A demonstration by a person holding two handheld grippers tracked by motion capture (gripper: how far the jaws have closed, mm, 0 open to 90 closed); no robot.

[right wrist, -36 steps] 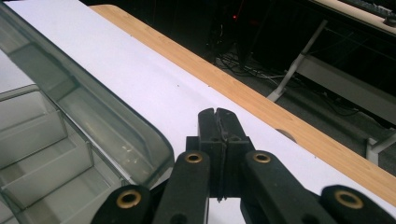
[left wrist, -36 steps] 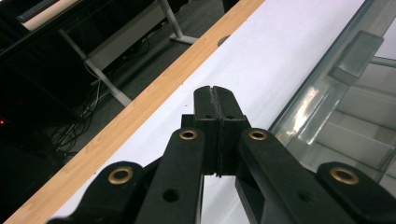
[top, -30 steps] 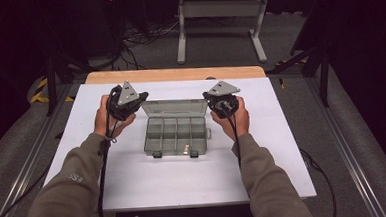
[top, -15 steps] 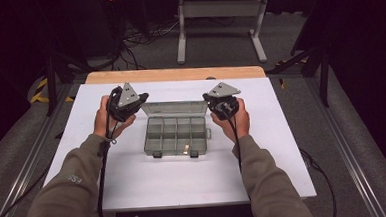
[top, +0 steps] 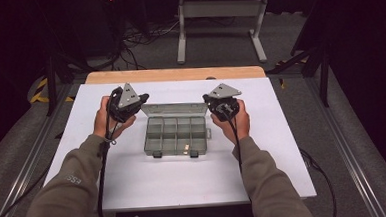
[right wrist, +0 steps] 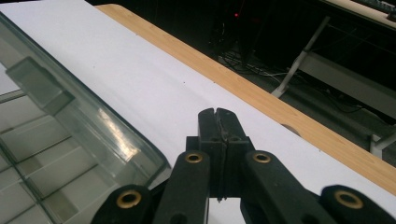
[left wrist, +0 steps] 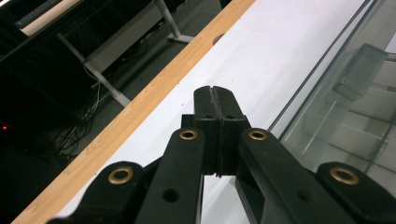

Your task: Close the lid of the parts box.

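Note:
A clear plastic organiser box [top: 176, 133] with several compartments lies open in the middle of the white table, its lid [top: 174, 109] standing up at the far side. My left gripper [top: 141, 99] is held just left of the lid, jaws pressed together with nothing between them. My right gripper [top: 208, 98] is held just right of the lid, also shut and empty. In the left gripper view the shut left gripper [left wrist: 215, 91] points over bare table with the box lid [left wrist: 345, 88] at its right. In the right gripper view the shut right gripper [right wrist: 217, 113] has the lid [right wrist: 84, 126] at its left.
A small pale item [top: 186, 149] lies in a front compartment of the box. A wooden strip [top: 174, 74] runs along the white table's [top: 184, 179] far edge. Beyond it stands a metal frame [top: 221, 9] on a dark floor with cables.

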